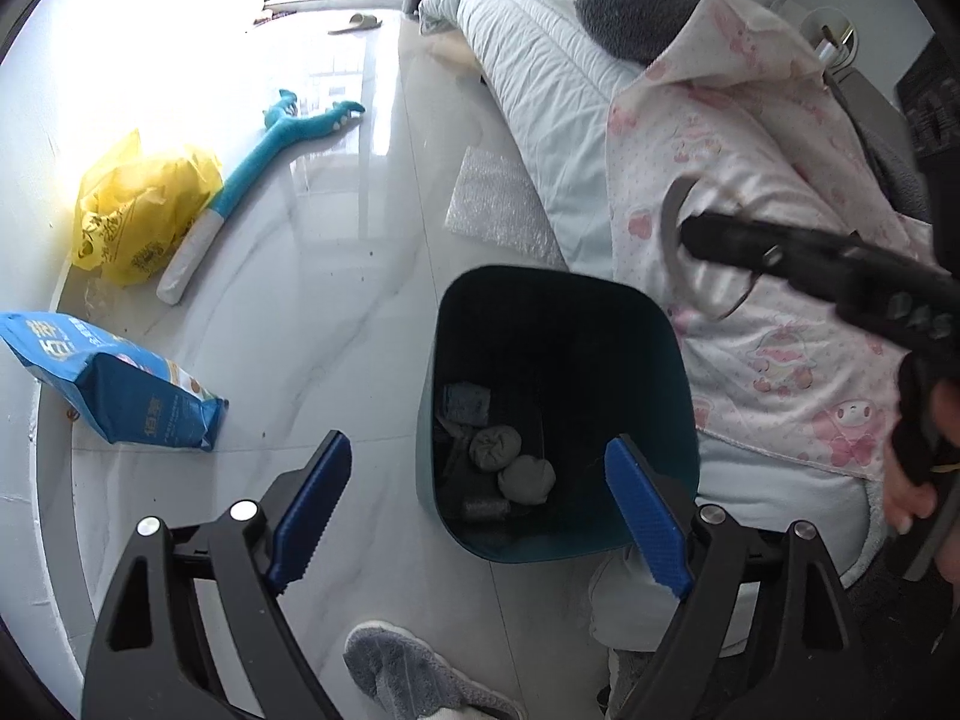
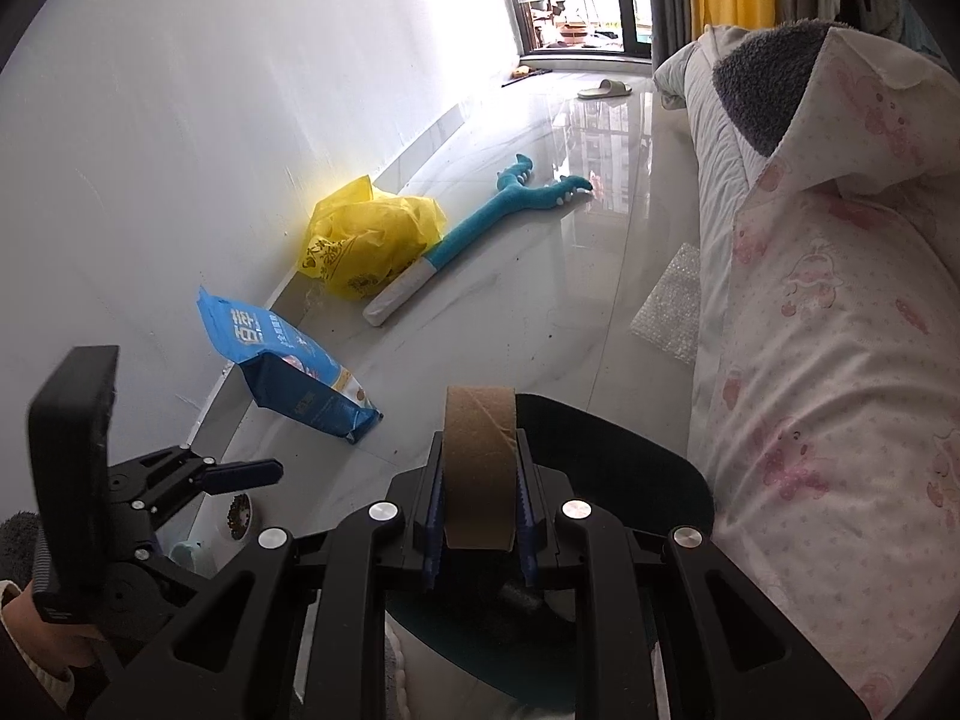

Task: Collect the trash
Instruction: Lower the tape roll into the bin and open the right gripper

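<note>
A dark teal trash bin (image 1: pixel 543 276) stands on the floor against the bed and holds several crumpled grey wads and a small blue packet. My left gripper (image 1: pixel 480 504) hangs over its near rim, open, with nothing between the blue pads. My right gripper (image 2: pixel 479 483) is shut on a brown cardboard tape core (image 2: pixel 480 438), held upright above the bin's rim (image 2: pixel 606 420). In the left wrist view the right gripper (image 1: pixel 690 234) reaches in from the right, over the quilt beyond the bin. A hand holds the left gripper at the left of the right wrist view, with one of its fingers (image 2: pixel 252 473) showing.
By the wall lie a blue snack bag (image 1: pixel 132 384), a yellow plastic bag (image 1: pixel 138 210) and a teal plush toy (image 1: pixel 282 138). Bubble wrap (image 1: pixel 498 204) lies beside the bed with its pink-patterned quilt (image 1: pixel 750 192). A grey slipper (image 1: pixel 408 678) is below the left gripper.
</note>
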Available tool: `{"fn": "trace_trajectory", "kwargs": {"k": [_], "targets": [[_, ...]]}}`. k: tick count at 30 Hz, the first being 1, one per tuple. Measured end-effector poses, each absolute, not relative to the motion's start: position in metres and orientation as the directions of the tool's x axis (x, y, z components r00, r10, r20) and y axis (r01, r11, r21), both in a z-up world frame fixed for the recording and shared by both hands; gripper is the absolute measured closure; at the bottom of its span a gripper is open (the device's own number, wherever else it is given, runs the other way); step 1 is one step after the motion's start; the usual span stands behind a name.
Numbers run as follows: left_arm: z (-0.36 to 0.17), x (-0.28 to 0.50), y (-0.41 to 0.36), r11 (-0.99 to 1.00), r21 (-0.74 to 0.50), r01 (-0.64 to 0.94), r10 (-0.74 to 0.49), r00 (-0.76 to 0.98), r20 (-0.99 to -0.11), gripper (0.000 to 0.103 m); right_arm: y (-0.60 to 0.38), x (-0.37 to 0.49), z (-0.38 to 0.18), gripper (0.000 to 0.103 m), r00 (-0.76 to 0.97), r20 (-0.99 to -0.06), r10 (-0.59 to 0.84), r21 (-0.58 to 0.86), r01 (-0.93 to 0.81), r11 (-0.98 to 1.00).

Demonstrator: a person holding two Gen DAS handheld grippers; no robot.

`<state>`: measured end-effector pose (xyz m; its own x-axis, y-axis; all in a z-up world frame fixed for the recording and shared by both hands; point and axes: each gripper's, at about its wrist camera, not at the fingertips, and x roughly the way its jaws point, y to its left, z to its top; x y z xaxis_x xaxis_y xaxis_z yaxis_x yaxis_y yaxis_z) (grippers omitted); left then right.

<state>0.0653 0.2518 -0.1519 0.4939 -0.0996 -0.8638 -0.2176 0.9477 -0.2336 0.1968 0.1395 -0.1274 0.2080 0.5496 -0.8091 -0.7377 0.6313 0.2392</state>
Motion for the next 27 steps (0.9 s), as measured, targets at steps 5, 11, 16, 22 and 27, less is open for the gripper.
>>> {"fn": "trace_trajectory", "kwargs": {"k": [5,11,16,22,27], "targets": [[-0.135,0.057,0.259,0.948,-0.236,-0.216,-0.079,0.557,-0.827,0.020,0.150,0.197,-0.147,0.083,0.174,-0.843,0.509,0.234,-0.734,0.638],[-0.111,0.050,0.262,0.954,-0.231,-0.192,-0.059,0.635,-0.771,0.026,0.159,0.198,-0.168,0.083,0.153,-0.877,0.455,0.214,-0.725,0.655],[-0.089,0.046,0.260,0.962,-0.219,-0.163,-0.044,0.698,-0.714,0.030,0.159,0.201,-0.183,0.083,0.137,-0.901,0.411,0.199,-0.711,0.674],[-0.065,0.042,0.253,0.971,-0.192,-0.141,-0.021,0.752,-0.659,0.031,0.155,0.204,-0.199,0.083,0.127,-0.928,0.350,0.172,-0.687,0.706],[-0.051,0.044,0.242,0.977,-0.177,-0.118,-0.019,0.780,-0.626,0.033,0.151,0.206,-0.204,0.083,0.120,-0.939,0.323,0.162,-0.673,0.722]]}}
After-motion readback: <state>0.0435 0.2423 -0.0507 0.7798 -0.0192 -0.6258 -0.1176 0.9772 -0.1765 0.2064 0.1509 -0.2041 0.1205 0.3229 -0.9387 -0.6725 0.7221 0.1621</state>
